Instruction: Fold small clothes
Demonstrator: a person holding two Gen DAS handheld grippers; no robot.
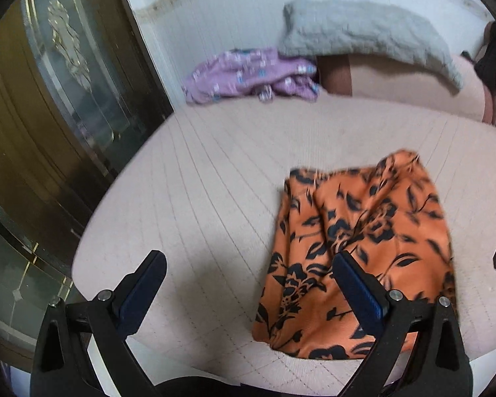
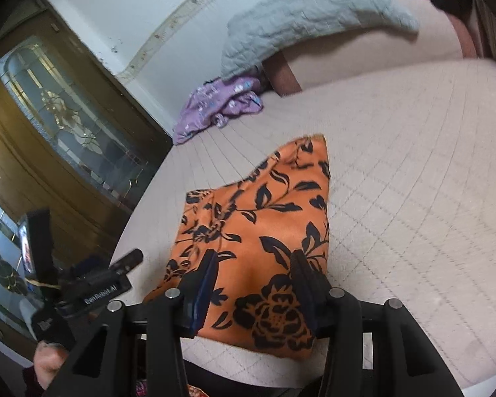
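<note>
An orange garment with black flowers (image 1: 357,248) lies folded on the pale quilted bed (image 1: 198,198), near its front edge. My left gripper (image 1: 248,264) is open and empty, above the bed just left of the garment; its right finger overlaps the cloth's left part. In the right wrist view the same garment (image 2: 264,218) lies ahead. My right gripper (image 2: 254,261) is open above the garment's near edge, with nothing between its fingers. The left gripper (image 2: 92,281) shows at the lower left there.
A crumpled purple garment (image 1: 248,76) lies at the far side of the bed by a grey pillow (image 1: 370,36). A dark wooden cabinet with glass doors (image 1: 49,99) stands close on the left. A white wall runs behind.
</note>
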